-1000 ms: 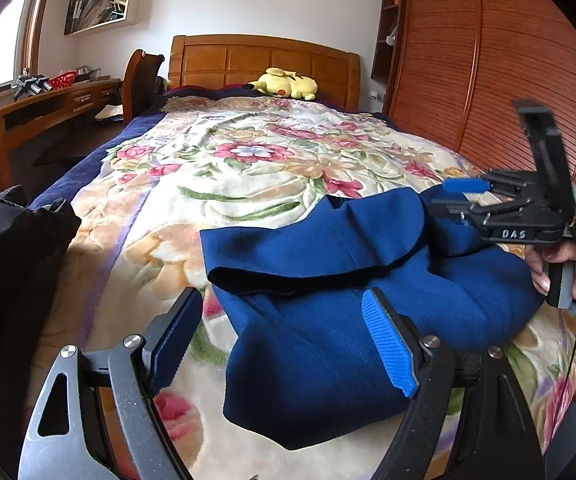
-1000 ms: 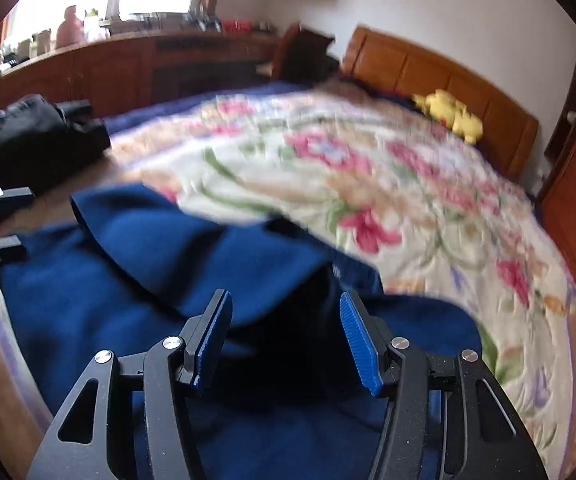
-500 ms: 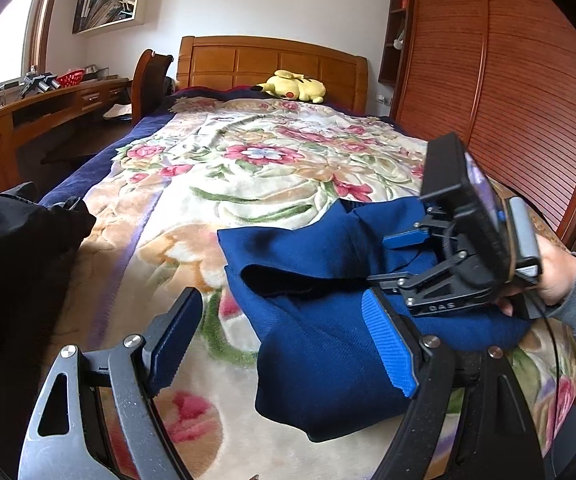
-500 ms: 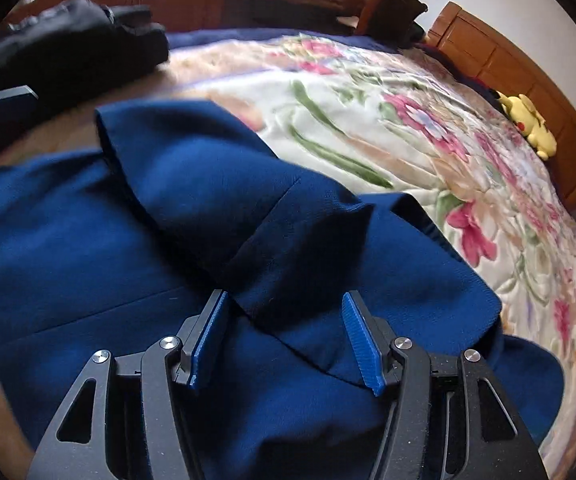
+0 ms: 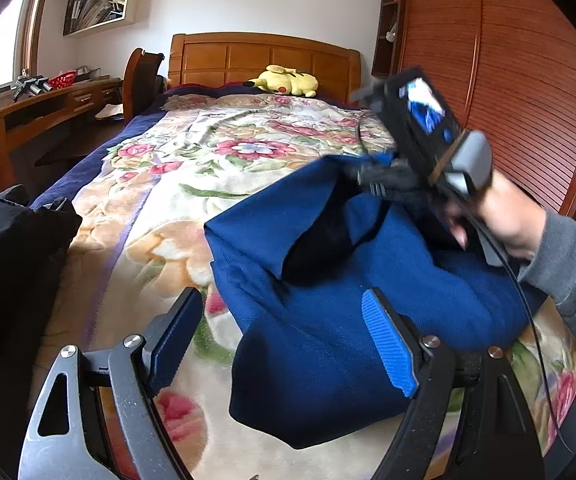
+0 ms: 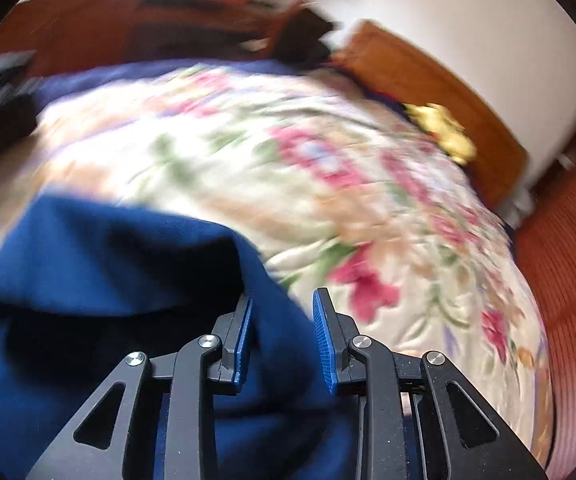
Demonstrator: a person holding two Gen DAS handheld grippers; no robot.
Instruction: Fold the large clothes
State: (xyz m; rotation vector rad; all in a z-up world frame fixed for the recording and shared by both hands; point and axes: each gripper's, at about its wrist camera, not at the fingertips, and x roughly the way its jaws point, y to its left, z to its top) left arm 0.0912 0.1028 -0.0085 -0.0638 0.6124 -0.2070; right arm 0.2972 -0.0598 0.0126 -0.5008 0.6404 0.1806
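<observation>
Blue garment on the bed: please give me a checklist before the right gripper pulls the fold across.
1. Fabric of the blue garment between the right gripper jaws: ok, they are closing.
2. Firm grip: cannot tell.
3. Left gripper free, jaws open: ok.
4. Black clothing apart from the garment: ok.
5. Floral blanket bare beyond the garment: ok.

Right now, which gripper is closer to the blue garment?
Right. The right gripper is closing with a fold of the blue garment between its fingers; the left gripper hovers open at its near edge, touching nothing.
</observation>
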